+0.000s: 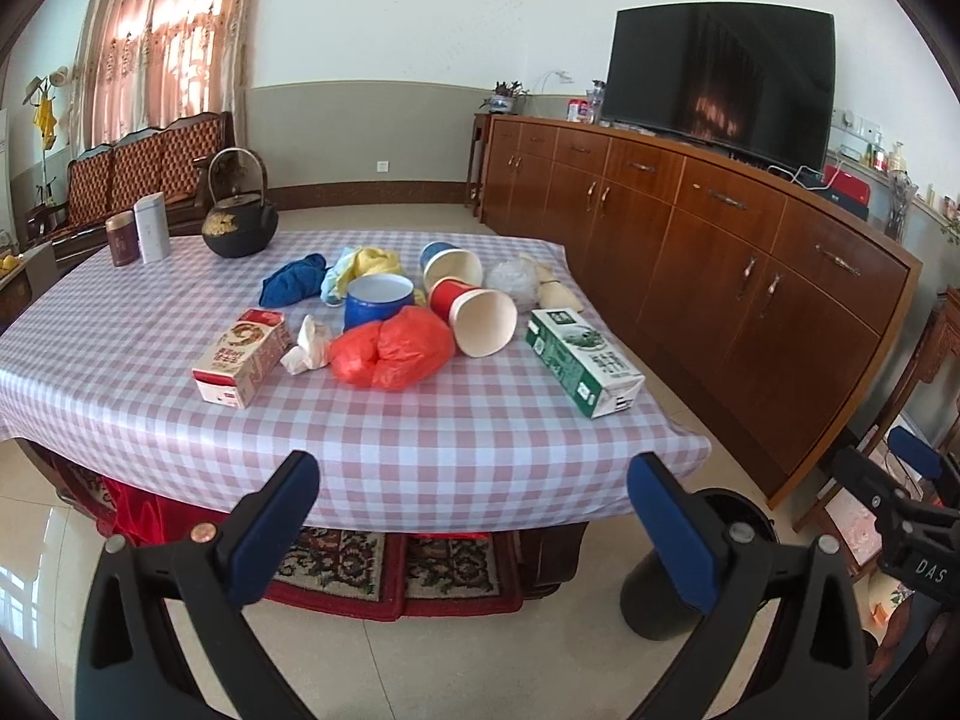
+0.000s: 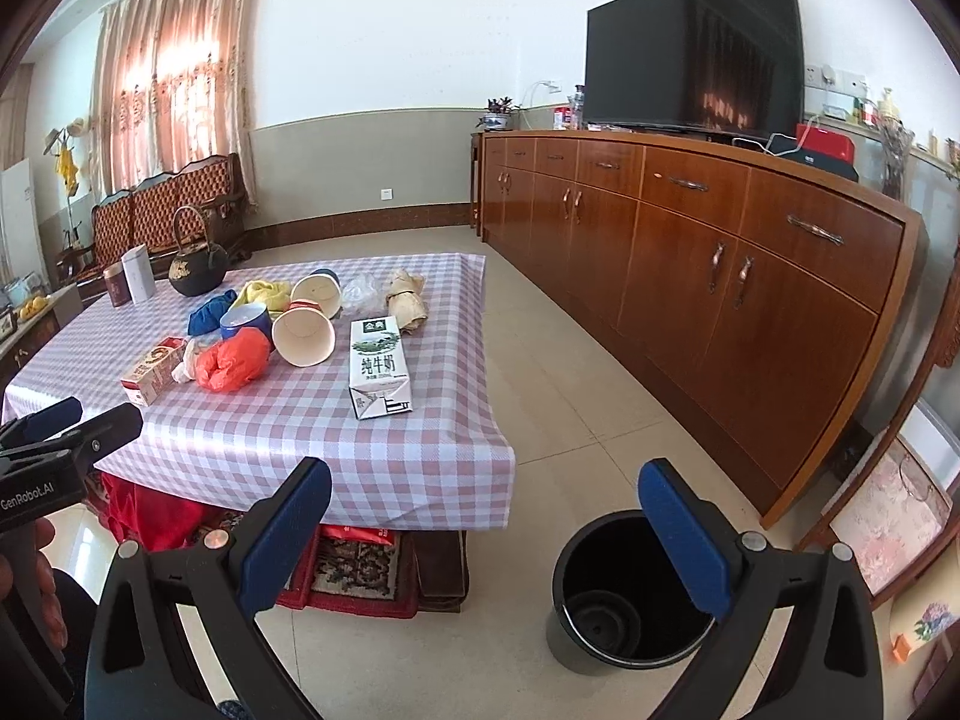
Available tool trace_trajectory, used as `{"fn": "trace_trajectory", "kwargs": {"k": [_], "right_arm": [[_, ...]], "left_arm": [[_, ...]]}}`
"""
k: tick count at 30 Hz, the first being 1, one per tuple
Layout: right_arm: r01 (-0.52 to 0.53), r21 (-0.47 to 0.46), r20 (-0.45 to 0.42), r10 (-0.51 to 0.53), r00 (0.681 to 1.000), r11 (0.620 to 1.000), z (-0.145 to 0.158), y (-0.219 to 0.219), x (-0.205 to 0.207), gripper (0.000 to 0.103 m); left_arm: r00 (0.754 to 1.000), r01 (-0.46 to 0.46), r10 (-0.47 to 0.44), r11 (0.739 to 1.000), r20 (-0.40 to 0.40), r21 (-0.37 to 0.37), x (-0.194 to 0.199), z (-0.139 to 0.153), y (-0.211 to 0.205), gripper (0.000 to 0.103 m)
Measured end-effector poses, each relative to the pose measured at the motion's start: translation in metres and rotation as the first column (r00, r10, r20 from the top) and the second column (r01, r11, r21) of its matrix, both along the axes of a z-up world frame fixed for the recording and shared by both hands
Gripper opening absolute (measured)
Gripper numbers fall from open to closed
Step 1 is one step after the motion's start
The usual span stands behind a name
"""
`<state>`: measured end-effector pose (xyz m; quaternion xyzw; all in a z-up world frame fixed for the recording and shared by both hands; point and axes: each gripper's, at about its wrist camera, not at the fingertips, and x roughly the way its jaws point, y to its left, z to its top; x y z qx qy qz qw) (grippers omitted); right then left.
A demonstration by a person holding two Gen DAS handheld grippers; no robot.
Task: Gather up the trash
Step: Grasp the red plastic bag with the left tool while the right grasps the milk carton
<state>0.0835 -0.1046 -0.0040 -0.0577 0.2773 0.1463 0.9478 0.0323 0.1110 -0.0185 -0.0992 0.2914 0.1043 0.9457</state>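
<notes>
Trash lies on the checked table (image 1: 420, 438): a green milk carton (image 1: 582, 360) (image 2: 379, 360), a red carton (image 1: 240, 357) (image 2: 153, 369), an orange plastic bag (image 1: 393, 348) (image 2: 231, 360), a crumpled tissue (image 1: 309, 345), tipped paper cups (image 1: 480, 315) (image 2: 306, 330) and a blue tub (image 1: 378, 297). A black bin (image 2: 630, 594) (image 1: 672, 588) stands on the floor right of the table. My left gripper (image 1: 474, 528) is open and empty before the table's near edge. My right gripper (image 2: 486, 534) is open and empty, above the floor between table and bin.
A black teapot (image 1: 240, 228), two tins (image 1: 138, 234), blue and yellow cloths (image 1: 294, 279) and clear plastic (image 1: 513, 282) sit at the table's far side. A long wooden cabinet (image 2: 720, 252) with a TV (image 2: 690, 54) lines the right wall. A rug (image 1: 372, 570) lies under the table.
</notes>
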Motion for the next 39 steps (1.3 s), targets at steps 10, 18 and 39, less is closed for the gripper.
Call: {"fn": "trace_trajectory", "kwargs": {"k": [10,18,39], "right_arm": [[-0.085,0.019,-0.089,0.086,0.992,0.996,-0.028,0.066,0.081,0.103],[-0.116,-0.003,-0.156,0.114,0.981,0.993,-0.059,0.106,0.153,0.091],[-0.178,0.051,-0.217,0.185,0.959,0.983,-0.093,0.136,0.192,0.057]], "left_arm": [[0.998,0.001,-0.004,0.999,-0.062,-0.051,0.057,-0.037,0.042,0.103],[0.996,-0.055,0.053,0.998,-0.065,-0.027,0.116,-0.056,0.067,0.101],[0.998,-0.034,0.035,0.999,-0.057,0.02,0.153,-0.075,0.075,0.058]]}}
